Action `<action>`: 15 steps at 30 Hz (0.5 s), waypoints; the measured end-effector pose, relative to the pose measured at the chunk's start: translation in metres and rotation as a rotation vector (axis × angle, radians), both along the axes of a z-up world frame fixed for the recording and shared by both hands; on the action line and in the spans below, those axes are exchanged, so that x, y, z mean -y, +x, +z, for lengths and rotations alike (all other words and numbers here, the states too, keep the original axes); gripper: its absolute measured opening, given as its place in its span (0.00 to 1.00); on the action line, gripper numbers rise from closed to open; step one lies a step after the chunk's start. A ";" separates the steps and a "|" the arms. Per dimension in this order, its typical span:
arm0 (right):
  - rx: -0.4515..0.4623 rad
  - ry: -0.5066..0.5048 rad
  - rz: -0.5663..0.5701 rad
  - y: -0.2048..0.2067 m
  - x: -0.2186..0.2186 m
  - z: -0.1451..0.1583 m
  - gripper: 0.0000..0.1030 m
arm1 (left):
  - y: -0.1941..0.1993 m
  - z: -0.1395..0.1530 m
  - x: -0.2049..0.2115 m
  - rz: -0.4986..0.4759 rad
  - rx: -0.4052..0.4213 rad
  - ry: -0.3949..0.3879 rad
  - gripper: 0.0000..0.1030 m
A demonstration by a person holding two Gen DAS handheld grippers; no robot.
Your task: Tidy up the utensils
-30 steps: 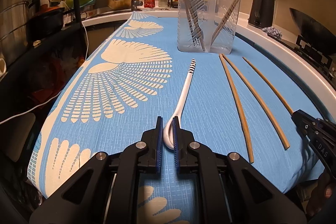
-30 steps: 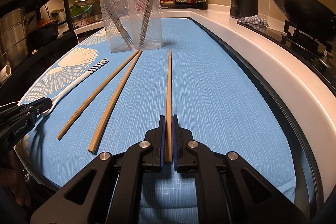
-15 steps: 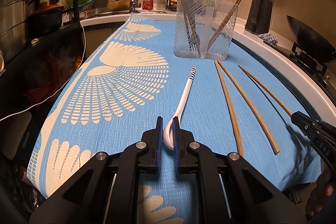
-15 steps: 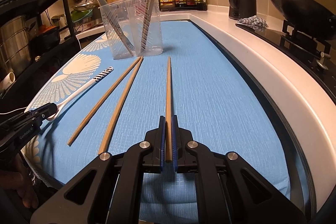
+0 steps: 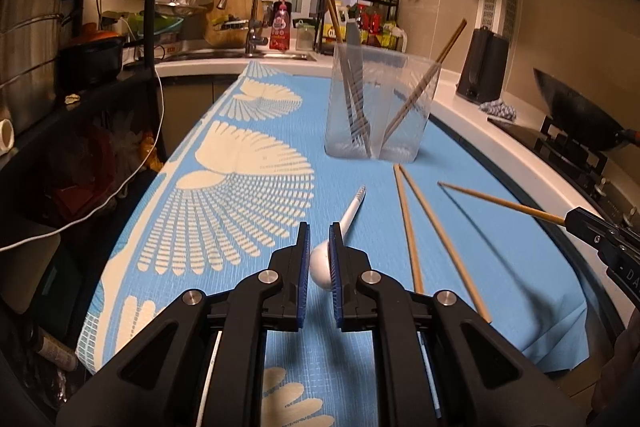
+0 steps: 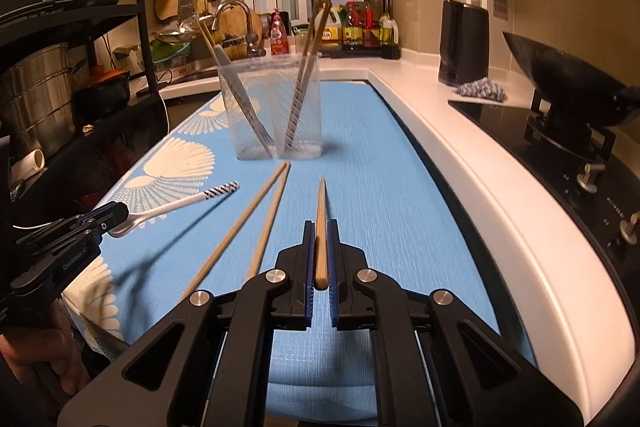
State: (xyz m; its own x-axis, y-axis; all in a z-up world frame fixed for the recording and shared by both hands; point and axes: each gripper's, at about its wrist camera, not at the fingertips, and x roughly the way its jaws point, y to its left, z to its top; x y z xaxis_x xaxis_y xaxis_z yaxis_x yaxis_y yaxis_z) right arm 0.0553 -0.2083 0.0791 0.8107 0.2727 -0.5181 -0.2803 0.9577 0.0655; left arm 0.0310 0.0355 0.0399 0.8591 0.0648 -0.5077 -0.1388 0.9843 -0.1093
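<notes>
Both hand-held black two-finger grippers are pinching utensils above a blue tablecloth [image 5: 248, 211] printed with cream fan shapes. In the left wrist view, the left gripper [image 5: 319, 259] is clamping its blue pads on the rounded bowl of a white long-handled spoon with a black-striped tip [image 5: 348, 217]; the handle is pointing ahead toward a clear plastic two-compartment utensil holder [image 5: 380, 107]. In the right wrist view, the right gripper [image 6: 320, 255] is squeezing the thick end of a slim wooden chopstick [image 6: 321, 223], which is pointing forward and casting a shadow on the cloth, so it is probably clear of the surface.

Two more wooden chopsticks [image 6: 256, 223] are lying side by side on the cloth between the spoon and the held chopstick, their far tips near the holder's base. The holder is already standing with cutlery in its left compartment and chopsticks leaning in its right.

To finish this step well, each utensil likely needs tipping upright over the matching compartment, spoon to the left, chopstick to the right. Lowering them one at a time should be keeping the grippers from colliding, and releasing only once the tip is inside should be preventing the light holder from toppling.
</notes>
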 end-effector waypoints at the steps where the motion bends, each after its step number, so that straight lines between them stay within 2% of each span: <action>1: 0.009 -0.001 0.002 -0.001 -0.001 0.005 0.06 | -0.001 0.004 0.000 0.000 0.011 0.000 0.09; 15: 0.101 0.037 0.047 -0.003 -0.010 0.070 0.06 | -0.010 0.049 -0.009 0.005 0.151 -0.033 0.09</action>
